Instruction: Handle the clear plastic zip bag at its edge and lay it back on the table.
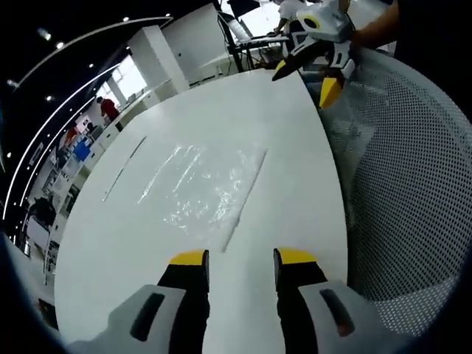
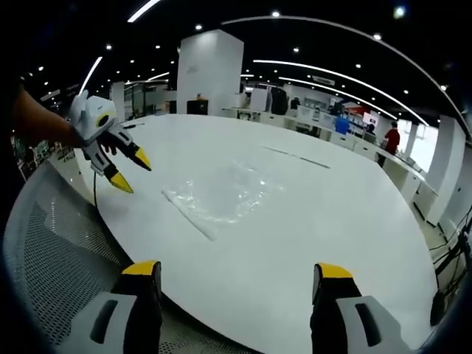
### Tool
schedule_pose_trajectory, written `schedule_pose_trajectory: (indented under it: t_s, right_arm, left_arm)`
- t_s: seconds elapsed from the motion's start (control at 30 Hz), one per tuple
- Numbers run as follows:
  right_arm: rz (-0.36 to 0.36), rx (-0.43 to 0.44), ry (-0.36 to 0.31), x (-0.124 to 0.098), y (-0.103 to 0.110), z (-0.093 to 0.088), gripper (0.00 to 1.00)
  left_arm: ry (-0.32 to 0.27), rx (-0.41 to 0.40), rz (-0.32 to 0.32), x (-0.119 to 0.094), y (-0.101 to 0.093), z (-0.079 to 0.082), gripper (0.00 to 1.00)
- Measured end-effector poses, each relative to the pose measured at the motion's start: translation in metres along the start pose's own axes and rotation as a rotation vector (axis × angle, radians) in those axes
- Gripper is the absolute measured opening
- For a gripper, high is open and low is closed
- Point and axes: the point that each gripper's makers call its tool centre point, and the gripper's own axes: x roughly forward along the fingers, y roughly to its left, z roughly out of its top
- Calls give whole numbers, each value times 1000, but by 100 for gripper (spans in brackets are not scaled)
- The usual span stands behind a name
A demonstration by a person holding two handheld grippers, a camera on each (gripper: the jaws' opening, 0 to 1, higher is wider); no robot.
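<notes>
Since the zip bag (image 1: 203,188) lies flat mid-table (image 1: 110,243), untouched by either tool, the lay-down looks done, or the pick not yet begun. Left gripper (image 1: 240,258) and right gripper (image 2: 240,271): both spread, empty. Next: close on the sealed edge if regrasping.

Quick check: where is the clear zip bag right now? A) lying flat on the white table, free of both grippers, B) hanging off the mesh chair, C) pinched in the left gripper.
A: the clear zip bag lies flat on the white table, with the left gripper and right gripper both open and short of it.
</notes>
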Motion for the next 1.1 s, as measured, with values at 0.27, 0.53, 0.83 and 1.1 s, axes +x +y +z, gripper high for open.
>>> schedule_pose_trajectory:
  t_s: [0.27, 0.53, 0.83, 1.1]
  right_arm:
    - [14, -15, 1, 0, 3, 0, 78]
    - [43, -47, -13, 1, 7, 2, 68]
    - [57, -40, 5, 2, 9, -1, 67]
    - [58, -43, 11, 2, 10, -2, 67]
  left_arm:
    - [15, 37, -32, 9, 3, -1, 28]
    - [39, 70, -65, 16, 5, -5, 20]
    - [44, 104, -63, 23, 16, -4, 19]
    - [79, 195, -77, 33, 25, -5, 20]
